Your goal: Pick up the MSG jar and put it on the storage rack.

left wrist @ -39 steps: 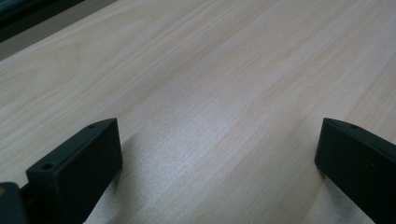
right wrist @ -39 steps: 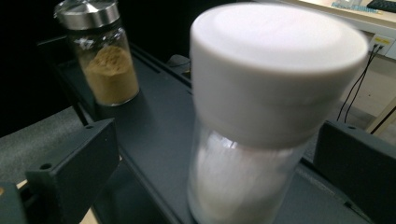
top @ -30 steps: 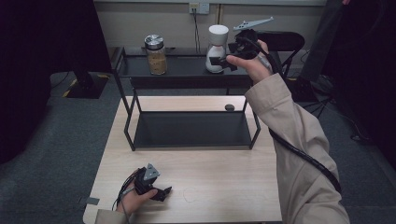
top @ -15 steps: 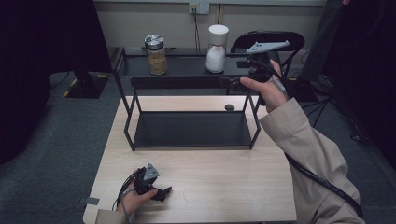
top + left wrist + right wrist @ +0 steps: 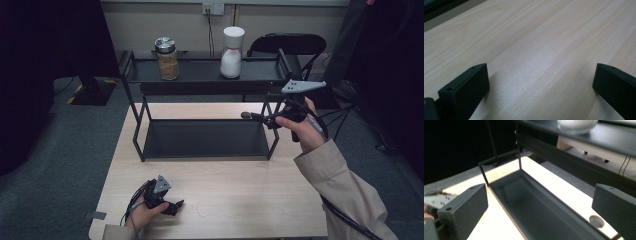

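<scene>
Hands apart at the wooden table (image 5: pixel 225 200): nearest us, our left gripper (image 5: pixel 175 206) rests on the front edge of the tabletop, jaws spread wide with bare wood between them in the left gripper view, exactly where it lay a second ago. Farther out, our right gripper (image 5: pixel 250 116) has pulled back and dropped from the top shelf of the black rack (image 5: pixel 205 150) and now hovers by the rack's right end, level with the lower tray; its jaws stand released and hold nothing, the tray running away between them in the right gripper view. A small dark disc (image 5: pixel 596 221) lies on the table just beside the tray. Beyond, on the top shelf, the white bottle (image 5: pixel 232 52) stands upright and alone, right of the glass jar (image 5: pixel 167 58) with the metal lid, well apart from it. A second ago our right jaws were around that bottle; half a second ago they were already clear of it. We judge the placing of the bottle done: it stays put without support, and our right hand (image 5: pixel 302 131) is free for whatever comes next. At the far wall, a folding chair (image 5: pixel 285 42) sits behind the rack.
</scene>
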The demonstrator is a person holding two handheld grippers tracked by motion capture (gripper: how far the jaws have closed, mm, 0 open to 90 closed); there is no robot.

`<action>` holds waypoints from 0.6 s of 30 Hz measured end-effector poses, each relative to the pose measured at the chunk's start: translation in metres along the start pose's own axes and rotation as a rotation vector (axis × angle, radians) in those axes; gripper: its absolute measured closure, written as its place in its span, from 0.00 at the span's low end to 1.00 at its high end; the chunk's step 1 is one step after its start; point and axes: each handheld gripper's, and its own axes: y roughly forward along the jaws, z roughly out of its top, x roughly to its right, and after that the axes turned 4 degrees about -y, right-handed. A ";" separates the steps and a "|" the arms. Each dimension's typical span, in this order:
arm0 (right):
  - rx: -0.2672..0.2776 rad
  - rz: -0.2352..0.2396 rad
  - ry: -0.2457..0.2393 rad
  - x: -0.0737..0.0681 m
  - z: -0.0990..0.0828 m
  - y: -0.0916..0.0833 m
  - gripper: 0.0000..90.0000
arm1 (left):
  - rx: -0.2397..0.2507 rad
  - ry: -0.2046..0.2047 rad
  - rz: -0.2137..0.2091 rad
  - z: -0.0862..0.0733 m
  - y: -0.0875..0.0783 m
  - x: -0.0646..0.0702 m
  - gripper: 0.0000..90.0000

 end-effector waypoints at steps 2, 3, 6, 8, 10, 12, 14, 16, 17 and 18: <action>0.003 0.014 0.010 0.000 -0.012 -0.002 0.00 | 0.002 -0.002 0.000 0.000 0.000 0.000 0.00; 0.007 0.021 0.014 -0.001 -0.019 -0.004 0.00 | 0.002 -0.003 0.000 0.000 0.000 0.000 0.00; 0.010 0.035 0.020 -0.003 -0.036 -0.005 0.00 | 0.002 -0.002 0.000 0.000 0.000 0.000 0.00; 0.007 0.048 0.031 -0.004 -0.045 -0.005 0.00 | 0.002 -0.002 0.001 0.000 0.000 0.000 0.00; -0.002 0.058 0.031 -0.006 -0.055 -0.004 0.00 | 0.002 -0.003 0.001 0.000 0.000 0.000 0.00; -0.011 0.060 0.036 -0.008 -0.062 -0.005 0.00 | 0.001 -0.003 0.002 0.000 0.000 0.001 0.00; -0.006 0.064 0.047 -0.009 -0.073 -0.005 0.00 | 0.001 -0.003 0.002 0.000 0.000 0.001 0.00; -0.017 0.063 0.043 -0.013 -0.082 -0.006 0.00 | 0.002 -0.003 0.002 0.000 0.000 0.001 0.00; -0.016 0.067 0.037 -0.013 -0.088 -0.006 0.00 | 0.001 -0.003 0.002 0.000 0.000 0.001 0.00; -0.017 0.070 0.042 -0.014 -0.092 -0.006 0.00 | 0.001 -0.003 0.002 0.000 0.000 0.001 0.00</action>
